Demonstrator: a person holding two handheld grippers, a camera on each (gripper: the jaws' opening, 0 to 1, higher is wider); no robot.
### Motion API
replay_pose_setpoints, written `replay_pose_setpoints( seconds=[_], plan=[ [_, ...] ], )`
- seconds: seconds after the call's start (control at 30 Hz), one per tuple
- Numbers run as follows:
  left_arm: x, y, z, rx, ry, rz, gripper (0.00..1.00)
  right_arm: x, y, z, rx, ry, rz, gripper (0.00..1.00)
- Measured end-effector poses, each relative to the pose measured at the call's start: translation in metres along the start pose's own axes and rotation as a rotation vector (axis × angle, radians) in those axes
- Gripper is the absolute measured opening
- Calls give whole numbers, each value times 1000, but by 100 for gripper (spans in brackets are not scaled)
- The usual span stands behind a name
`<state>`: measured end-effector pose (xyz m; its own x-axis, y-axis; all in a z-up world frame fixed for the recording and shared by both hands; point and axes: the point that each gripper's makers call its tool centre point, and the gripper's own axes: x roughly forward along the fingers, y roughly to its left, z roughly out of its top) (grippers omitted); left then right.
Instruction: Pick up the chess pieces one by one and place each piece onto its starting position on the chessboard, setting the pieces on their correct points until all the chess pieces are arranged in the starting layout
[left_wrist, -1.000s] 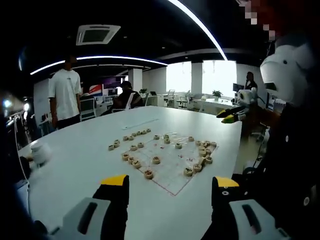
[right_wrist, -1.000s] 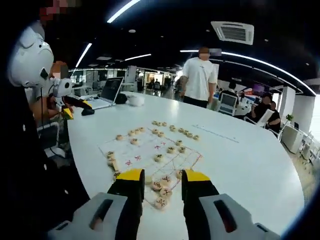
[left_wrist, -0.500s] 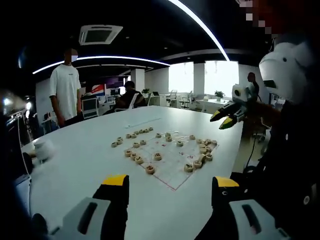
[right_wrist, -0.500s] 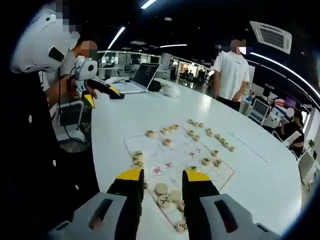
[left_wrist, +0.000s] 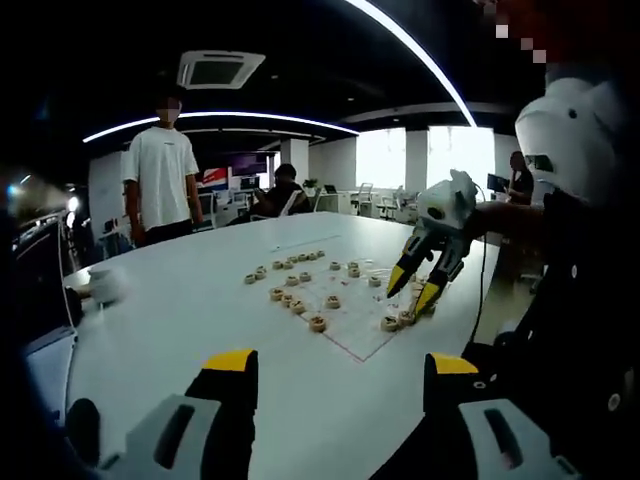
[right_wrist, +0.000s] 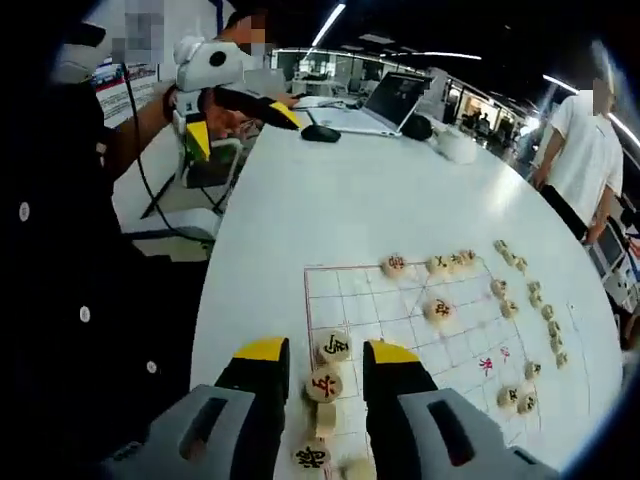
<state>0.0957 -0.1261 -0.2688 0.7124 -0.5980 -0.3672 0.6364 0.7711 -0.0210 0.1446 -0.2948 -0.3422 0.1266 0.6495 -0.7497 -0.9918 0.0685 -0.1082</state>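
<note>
Right gripper view — right tongs (right_wrist: 326, 352) tilted down, parted, straddling a chess piece (right_wrist: 324, 384).

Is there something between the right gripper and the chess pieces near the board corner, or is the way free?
Nothing visible blocks it. In the right gripper view the right gripper is open with its jaws on either side of a short line of chess pieces by the corner of the chessboard. Whether it touches them cannot be told.
</note>
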Motion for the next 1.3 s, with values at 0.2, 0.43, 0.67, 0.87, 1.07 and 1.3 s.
replay_pose_setpoints(
  seconds=[0.2,0.43,0.67,0.87,1.07,1.3],
  plan=[
    [-4,4,-5,-10,3,10,68,9,-4,-3,12,37,16,26],
    [-4,6,-9,-20,5,11,68,11,-5,-9,13,72,23,25],
    [-4,5,-9,-23,2,9,68,16,-4,-14,6,101,32,23],
    [-5,5,-10,-25,3,14,68,18,-6,-14,8,104,34,19],
    [-4,4,-5,-19,4,11,68,4,-8,-6,24,51,5,19],
    [5,0,4,4,5,-5,68,-29,-15,5,54,-53,-91,19]
  ],
)
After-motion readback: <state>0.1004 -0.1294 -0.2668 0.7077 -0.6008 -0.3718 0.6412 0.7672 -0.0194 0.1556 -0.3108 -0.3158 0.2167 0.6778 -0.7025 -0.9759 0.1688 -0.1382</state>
